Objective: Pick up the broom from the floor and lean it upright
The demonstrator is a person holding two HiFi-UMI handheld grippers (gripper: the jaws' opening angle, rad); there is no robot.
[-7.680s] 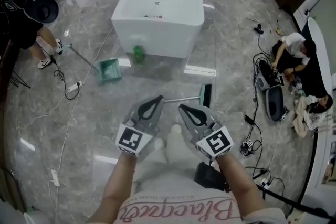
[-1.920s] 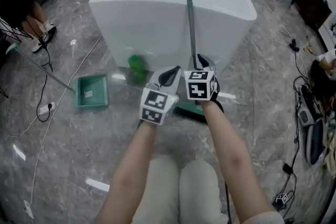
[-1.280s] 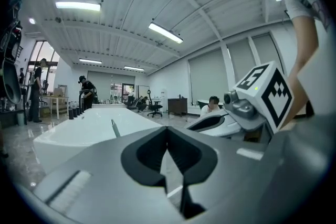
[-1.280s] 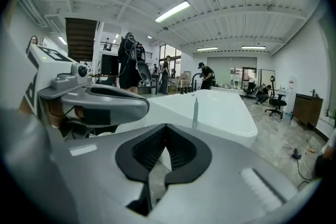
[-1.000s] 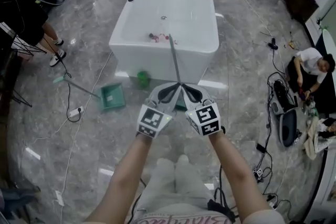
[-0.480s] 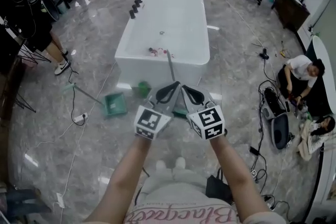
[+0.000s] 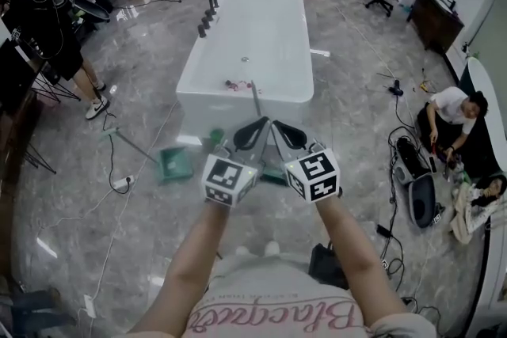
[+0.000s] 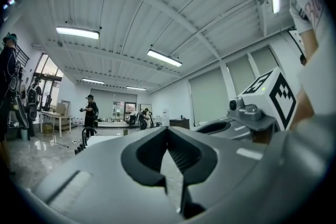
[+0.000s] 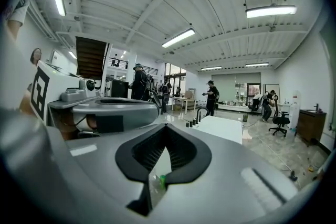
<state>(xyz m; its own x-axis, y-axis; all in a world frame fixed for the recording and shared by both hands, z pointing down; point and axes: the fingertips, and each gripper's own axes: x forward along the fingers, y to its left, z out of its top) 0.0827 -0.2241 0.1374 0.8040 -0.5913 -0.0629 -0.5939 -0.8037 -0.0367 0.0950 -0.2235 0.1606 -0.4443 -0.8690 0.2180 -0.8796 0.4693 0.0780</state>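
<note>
The broom leans upright against the near end of the white bathtub [image 7: 238,104]. Its thin grey handle [image 7: 254,97] rises over the tub rim and its green head [image 7: 274,175] rests on the floor. Both grippers hang side by side in front of it, held up in the air. My left gripper [image 7: 261,123] [image 8: 168,128] is shut with nothing between its tips. My right gripper [image 7: 276,126] [image 9: 167,127] is shut and empty too. Neither touches the broom; the lower handle is hidden behind them.
A green dustpan [image 7: 173,165] with a long handle and a green bottle [image 7: 211,140] lie on the grey marble floor left of the broom. People sit at the right [image 7: 453,108] and stand at the left [image 7: 49,21]. Cables and a black bag [image 7: 326,265] lie near my feet.
The broom lay on the floor, was then stood up by the grippers, and now leans on the tub alone. Over the last second both shut grippers rose together.
</note>
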